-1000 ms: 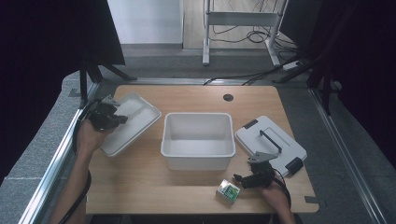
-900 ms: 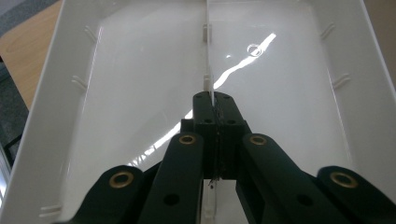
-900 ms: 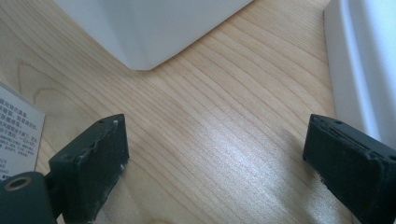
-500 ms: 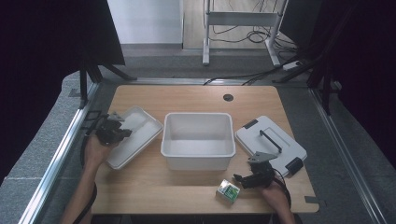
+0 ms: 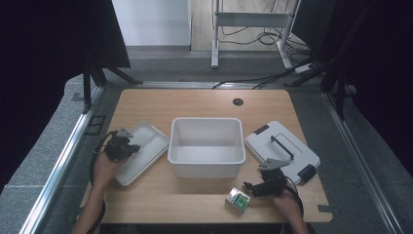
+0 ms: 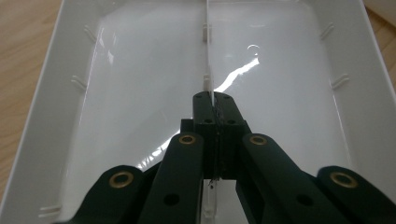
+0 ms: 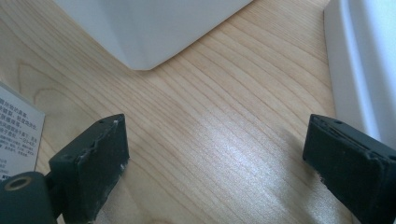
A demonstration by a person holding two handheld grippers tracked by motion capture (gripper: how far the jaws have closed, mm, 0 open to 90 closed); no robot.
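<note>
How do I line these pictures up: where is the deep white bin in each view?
High view: deep white bin in the middle.
Right gripper view: its corner at the top, left of middle.
Left gripper view: past the shallow tray, a pale sliver top right may be it; unsure.
Shared landmark: the wooden tabletop.

Front edge: bare wood on the table (image 5: 160, 204), room to pass.
Middle: tub (image 5: 207, 146) blocks, tray (image 5: 141, 151) and lid (image 5: 282, 148) seemingly touching its sides.
Front right: small box (image 5: 238, 200).
</note>
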